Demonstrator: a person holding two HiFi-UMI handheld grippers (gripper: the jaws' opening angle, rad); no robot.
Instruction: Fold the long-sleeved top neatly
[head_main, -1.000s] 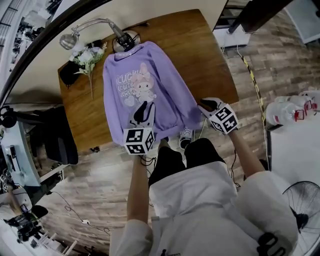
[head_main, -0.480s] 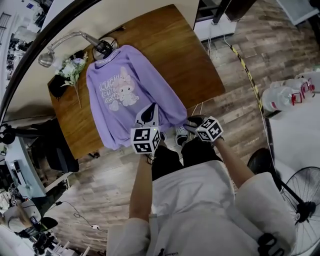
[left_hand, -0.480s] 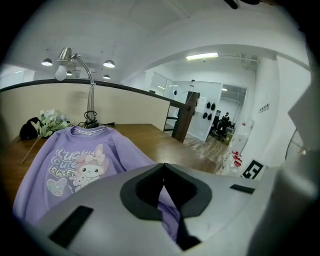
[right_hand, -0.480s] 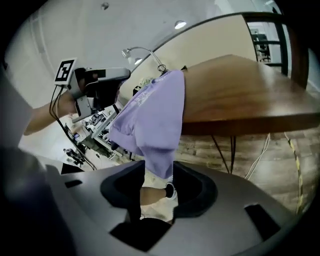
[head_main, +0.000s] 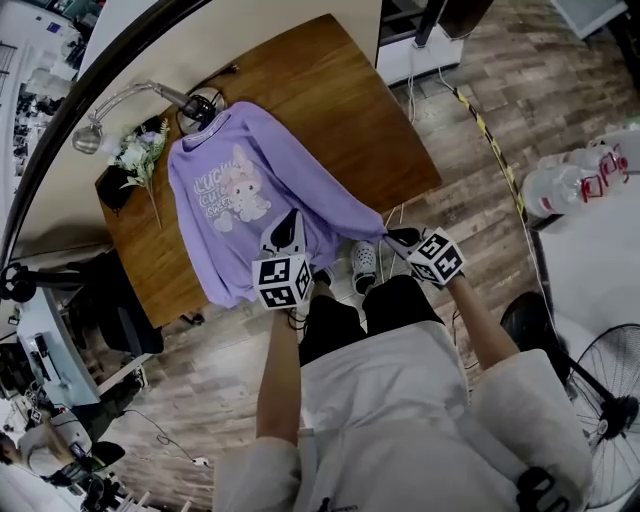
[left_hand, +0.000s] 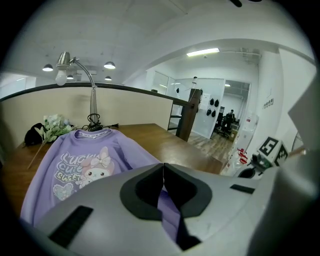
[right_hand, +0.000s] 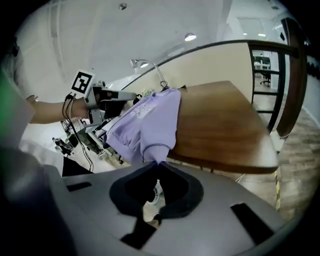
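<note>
Sweatshirt (head_main: 250, 170) in purple lies print-up on the tabletop (head_main: 340, 90), hem at the near edge. The left gripper (left_hand: 162, 167) is pressed together on the hem fabric (left_hand: 169, 212), and the right gripper (right_hand: 156, 165), whose jaws have just been closing, nips only the tip of the sleeve cuff (right_hand: 154, 150). To do this step well, I would judge, that shallow cuff bite should be deepened, then both hands lifted together with the cloth taut so the fold lands square. A second ago both grippers stood spread, the left above the lower front and the right beside the sleeve end, neither holding cloth.
</note>
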